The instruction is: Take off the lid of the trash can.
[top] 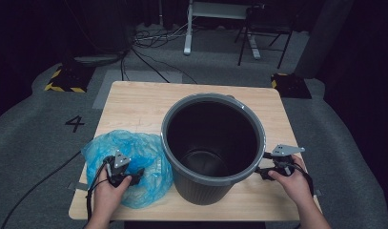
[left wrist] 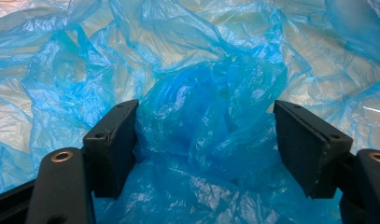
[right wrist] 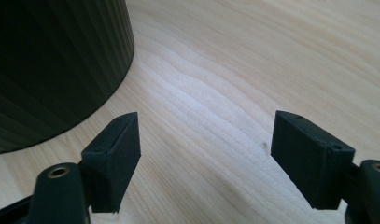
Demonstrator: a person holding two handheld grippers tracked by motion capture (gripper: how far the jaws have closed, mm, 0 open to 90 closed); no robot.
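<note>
High view shows the blue plastic bag (top: pixel 134 167) crumpled on the table (top: pixel 134 102), left of the bin (top: pixel 213 145). Left gripper (left wrist: pixel 204 140) gapes around a fold, unpinched; right gripper (right wrist: pixel 204 154) gapes over bare wood. Thin, light, slippery film: pinch a bunched ridge.

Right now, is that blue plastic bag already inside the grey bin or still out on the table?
Out. The blue plastic bag lies crumpled on the wooden table beside the grey bin, whose dark inside looks empty.
</note>
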